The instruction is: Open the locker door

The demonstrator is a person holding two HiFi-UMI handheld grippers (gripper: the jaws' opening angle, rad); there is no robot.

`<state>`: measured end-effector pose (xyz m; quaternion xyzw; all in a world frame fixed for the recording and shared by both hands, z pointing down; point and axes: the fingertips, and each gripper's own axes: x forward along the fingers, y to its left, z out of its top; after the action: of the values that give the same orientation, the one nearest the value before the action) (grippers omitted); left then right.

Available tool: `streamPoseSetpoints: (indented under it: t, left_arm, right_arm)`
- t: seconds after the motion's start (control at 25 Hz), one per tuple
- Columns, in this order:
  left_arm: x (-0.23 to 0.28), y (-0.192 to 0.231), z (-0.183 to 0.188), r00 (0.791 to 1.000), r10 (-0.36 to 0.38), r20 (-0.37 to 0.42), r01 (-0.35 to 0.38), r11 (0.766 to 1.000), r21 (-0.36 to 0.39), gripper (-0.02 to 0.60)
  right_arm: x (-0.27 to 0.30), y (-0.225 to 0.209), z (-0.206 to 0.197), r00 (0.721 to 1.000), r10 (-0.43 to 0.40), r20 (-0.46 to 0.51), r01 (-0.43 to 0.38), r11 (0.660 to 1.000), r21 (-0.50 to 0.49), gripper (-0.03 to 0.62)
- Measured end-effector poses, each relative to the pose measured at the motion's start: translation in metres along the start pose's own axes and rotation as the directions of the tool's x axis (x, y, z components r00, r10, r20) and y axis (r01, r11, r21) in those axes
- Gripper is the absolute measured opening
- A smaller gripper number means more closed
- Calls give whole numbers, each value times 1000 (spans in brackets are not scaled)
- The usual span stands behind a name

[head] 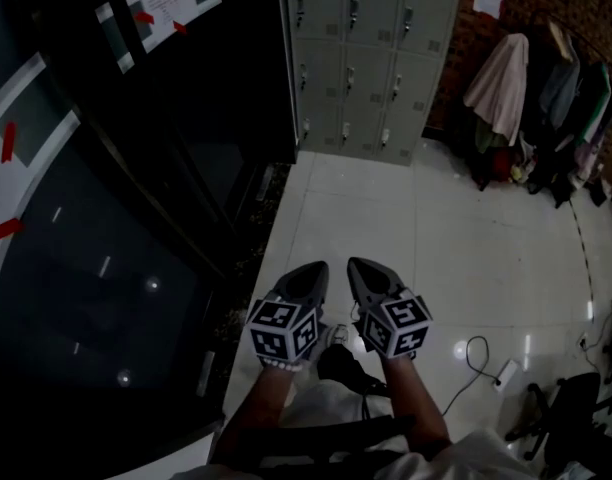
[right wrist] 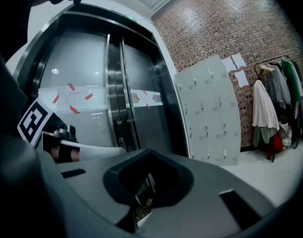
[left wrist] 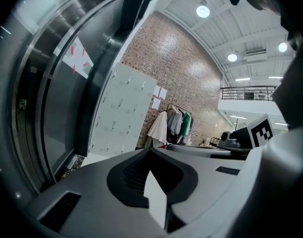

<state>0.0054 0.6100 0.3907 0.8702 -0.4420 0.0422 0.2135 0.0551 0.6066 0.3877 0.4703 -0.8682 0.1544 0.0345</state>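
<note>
A grey bank of lockers (head: 371, 58) with small handles on closed doors stands against the brick wall across the room, also in the left gripper view (left wrist: 123, 108) and the right gripper view (right wrist: 208, 115). My left gripper (head: 311, 268) and right gripper (head: 361, 266) are held side by side close to my body, far short of the lockers and pointing roughly towards them. Each looks shut, its jaws meeting at the tip with nothing between them, as the left gripper (left wrist: 151, 150) and right gripper (right wrist: 149, 152) show in their own views.
Dark glass doors (head: 106, 168) with red-taped notices run along the left. A clothes rack (head: 541, 98) with hanging garments stands right of the lockers. A cable and power strip (head: 506, 373) and a chair base (head: 576, 418) lie on the white tiled floor at right.
</note>
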Motion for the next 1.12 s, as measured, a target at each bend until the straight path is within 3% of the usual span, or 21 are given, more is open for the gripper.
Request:
streamPoseSetpoints:
  t: [0.52, 1.12]
  left_arm:
    - [149, 58, 79, 1000, 22, 17, -23, 999, 43, -3]
    - [231, 119, 95, 999, 47, -3, -47, 999, 6, -3]
  right_arm:
    - [121, -112, 68, 998, 41, 41, -42, 999, 5, 12]
    - [208, -169, 70, 999, 52, -7, -52, 999, 9, 14]
